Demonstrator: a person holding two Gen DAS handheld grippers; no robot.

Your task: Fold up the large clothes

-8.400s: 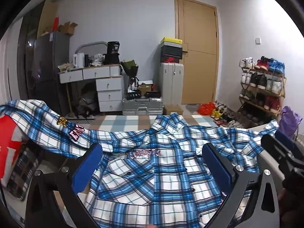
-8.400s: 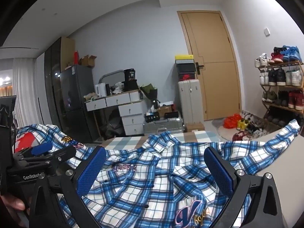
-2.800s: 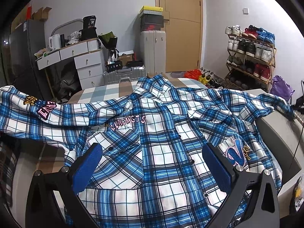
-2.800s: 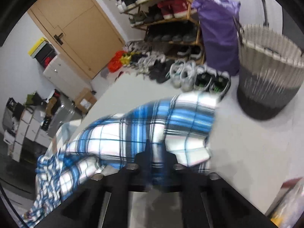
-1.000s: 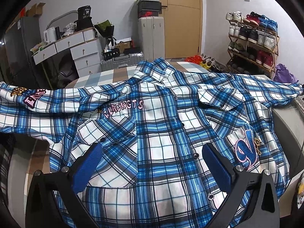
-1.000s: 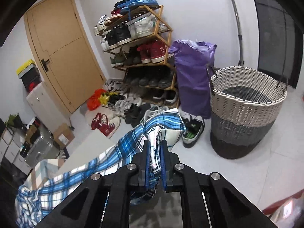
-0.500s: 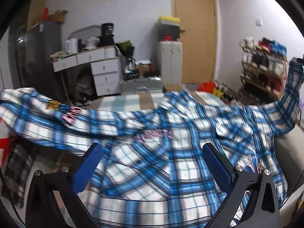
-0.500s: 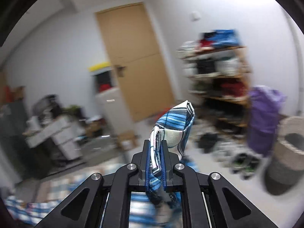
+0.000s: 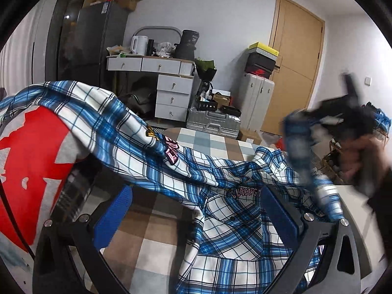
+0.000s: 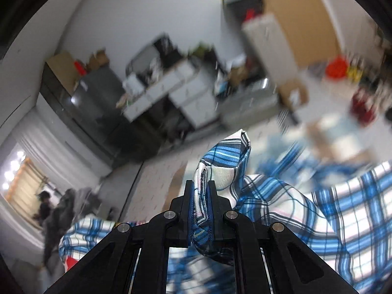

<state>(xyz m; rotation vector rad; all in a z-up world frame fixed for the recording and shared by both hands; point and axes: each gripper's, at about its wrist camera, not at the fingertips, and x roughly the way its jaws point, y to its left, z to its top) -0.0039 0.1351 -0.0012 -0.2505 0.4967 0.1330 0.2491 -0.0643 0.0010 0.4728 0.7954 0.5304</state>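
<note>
A blue-and-white plaid shirt (image 9: pixel 235 220) lies spread on the checked table (image 9: pixel 210 142), with its left sleeve (image 9: pixel 117 132) draped up over a red-and-grey cloth. My left gripper (image 9: pixel 196 216) hovers over the shirt's chest, open with nothing between its blue pads (image 9: pixel 112 220). At the right of the left wrist view a hand holds my right gripper (image 9: pixel 343 110), blurred, with the other sleeve (image 9: pixel 299 147) hanging from it above the shirt. In the right wrist view my right gripper (image 10: pixel 200 196) is shut on the folded sleeve cuff (image 10: pixel 225 161), and the shirt body (image 10: pixel 343 210) lies below.
A red-and-grey cloth (image 9: pixel 31 156) bulges at the left edge. Behind the table stand a white drawer desk (image 9: pixel 171 90), a silver suitcase (image 9: pixel 213 122), a tall white case (image 9: pixel 257 98) and a wooden door (image 9: pixel 294 68). A dark fridge (image 9: pixel 93 44) stands far left.
The right gripper swung fast from the shoe-rack side leftward across the room, carrying the sleeve over the shirt. The left gripper shifted left and rolled, still open.
</note>
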